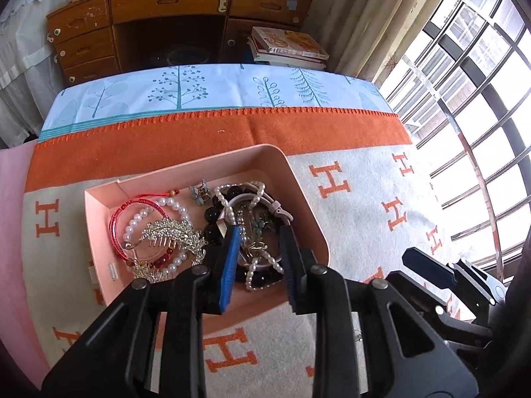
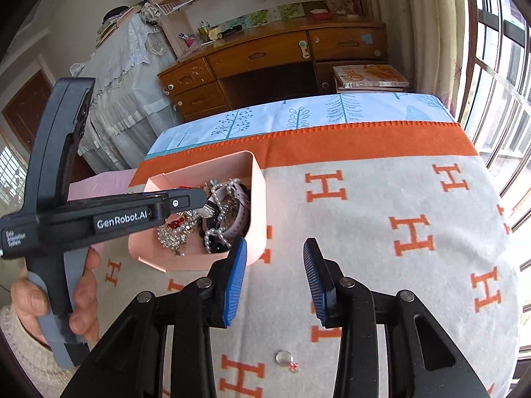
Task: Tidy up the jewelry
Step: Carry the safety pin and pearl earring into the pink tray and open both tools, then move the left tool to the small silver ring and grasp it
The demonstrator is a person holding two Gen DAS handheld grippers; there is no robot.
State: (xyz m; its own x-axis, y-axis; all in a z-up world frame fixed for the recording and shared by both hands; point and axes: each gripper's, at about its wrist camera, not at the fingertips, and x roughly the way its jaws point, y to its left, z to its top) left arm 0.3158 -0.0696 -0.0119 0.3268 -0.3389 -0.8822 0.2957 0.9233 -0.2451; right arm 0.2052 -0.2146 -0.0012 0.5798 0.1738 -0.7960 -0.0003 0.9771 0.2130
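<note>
The left gripper (image 1: 259, 232) hangs over the right half of the pink box (image 1: 308, 195), its 2 blue-padded fingers (image 1: 230, 265) spread apart with nothing between them; their tips sit just above a tangle of a pearl strand (image 1: 257, 189), dark beads (image 1: 212, 214) and a pale strap (image 1: 280, 210). Whether the tips touch the pile I cannot tell. Further left in the same box lie a red cord bracelet (image 1: 116, 222), a pearl bracelet (image 1: 176, 205) and a silver rhinestone hair comb (image 1: 172, 232).

The right gripper (image 2: 275, 248) is also spread wide and empty, held above the H-patterned blanket (image 2: 381, 232) just right of the box, its left pad near the box's near corner. On the blanket close below it lies 1 small clear stone with a red speck (image 2: 285, 358), outside the box.

Most jewelry seems already gathered, so the step in hand looks like a release or rearrangement inside the box. The next move likely falls to the right gripper: drop low over the small stone, square the pads on either side, and close gently, since such a small, smooth piece could slip or sink into the soft blanket.
</note>
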